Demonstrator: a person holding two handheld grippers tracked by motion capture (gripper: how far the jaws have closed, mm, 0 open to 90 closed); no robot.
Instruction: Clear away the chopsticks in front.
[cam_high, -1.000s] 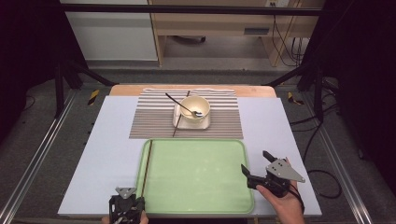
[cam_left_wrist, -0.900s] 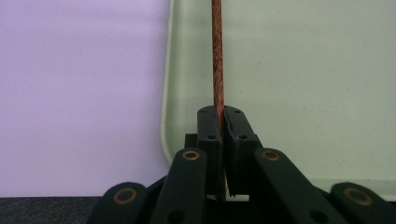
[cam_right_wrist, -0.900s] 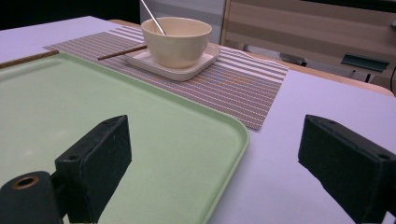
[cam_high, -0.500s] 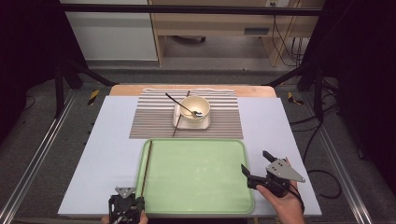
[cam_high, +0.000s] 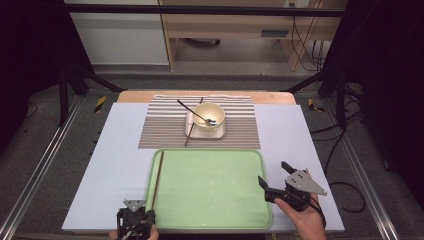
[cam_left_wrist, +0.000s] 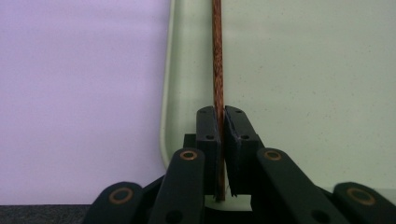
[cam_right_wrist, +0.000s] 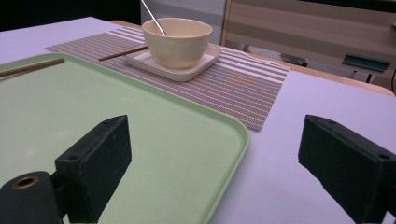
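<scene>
Left gripper jaws clamp the chopstick; right gripper jaws gape wide

Black left gripper with brass-coloured pivot screws, black right gripper under grey three-cornered plate, black wrist strap

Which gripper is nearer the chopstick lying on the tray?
Left. The left gripper is shut on the near end of the chopstick at the tray's left edge. The right gripper stands open at the tray's right edge, well away from it.
</scene>
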